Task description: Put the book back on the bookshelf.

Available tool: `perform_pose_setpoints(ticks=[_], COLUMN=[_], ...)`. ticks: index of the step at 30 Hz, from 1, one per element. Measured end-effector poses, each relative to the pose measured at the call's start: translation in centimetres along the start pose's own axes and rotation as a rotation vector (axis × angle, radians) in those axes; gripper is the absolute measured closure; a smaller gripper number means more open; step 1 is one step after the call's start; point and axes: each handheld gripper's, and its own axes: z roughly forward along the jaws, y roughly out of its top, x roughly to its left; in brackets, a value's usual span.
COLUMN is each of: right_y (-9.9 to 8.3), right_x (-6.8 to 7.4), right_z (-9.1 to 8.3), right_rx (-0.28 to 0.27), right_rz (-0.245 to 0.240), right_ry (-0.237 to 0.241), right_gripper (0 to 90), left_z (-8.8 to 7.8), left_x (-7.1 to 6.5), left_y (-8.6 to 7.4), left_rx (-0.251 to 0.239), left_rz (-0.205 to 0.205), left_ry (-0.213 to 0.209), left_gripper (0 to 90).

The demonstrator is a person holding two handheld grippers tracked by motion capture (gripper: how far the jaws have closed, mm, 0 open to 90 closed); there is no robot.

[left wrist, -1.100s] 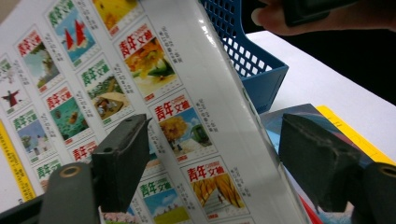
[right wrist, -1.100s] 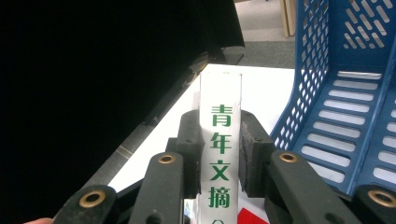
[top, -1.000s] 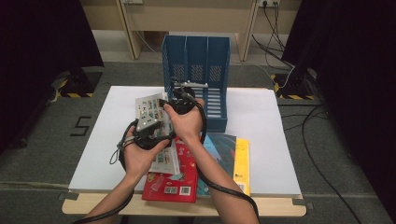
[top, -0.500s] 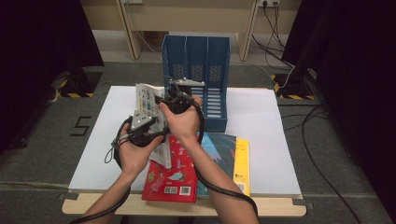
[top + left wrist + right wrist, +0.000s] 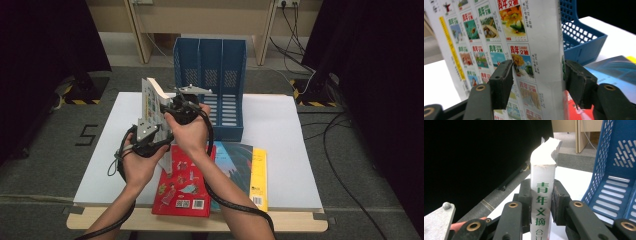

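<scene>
My right gripper (image 5: 541, 202) clamps the thick book (image 5: 543, 195) by its spine; my left gripper (image 5: 537, 82) closes across its cover. It seems heavy, floppy above the jaws.

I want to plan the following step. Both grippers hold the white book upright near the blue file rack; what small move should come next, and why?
Probably carry the white book a little toward the blue file rack and line it up with an open slot. The right gripper clamps its spine, the left gripper its covers, and it stands upright beside the rack.
</scene>
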Motion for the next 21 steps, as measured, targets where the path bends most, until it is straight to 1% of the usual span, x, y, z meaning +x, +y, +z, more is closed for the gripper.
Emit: perform_pose_setpoints(ticks=[2,4,6,12,16,19,21], right_y=[-0.29,-0.35,-0.52,-0.59,-0.7,-0.69,-0.66], right_x=[0.0,0.08,0.31,0.32,0.29,0.41,0.47], right_z=[0.19,0.2,0.38,0.32,0.27,0.29,0.3], right_rx=[0.002,0.004,0.01,0.006,0.003,0.006,0.004], right_rz=[0.001,-0.001,-0.017,-0.012,-0.01,-0.008,-0.011], right_ry=[0.003,0.003,-0.006,-0.015,-0.015,-0.011,-0.011], right_gripper=[74.4,74.3,74.3,74.3,74.3,74.3,74.2], left_z=[0.06,0.05,0.12,0.07,0.02,-0.12,-0.19], left_x=[0.11,0.07,-0.03,-0.49,-0.38,-0.27,-0.19], left_y=[-0.51,-0.63,-0.83,-0.99,-1.0,-1.05,-1.1], left_rx=[-0.01,-0.009,-0.014,-0.027,-0.021,-0.027,-0.032], left_rz=[-0.006,-0.008,-0.009,-0.009,-0.017,-0.028,-0.044], left_ry=[0.001,0.004,0.009,0.028,0.017,0.015,0.014], left_gripper=[43.2,43.3,44.2,47.1,48.2,48.5,48.7])
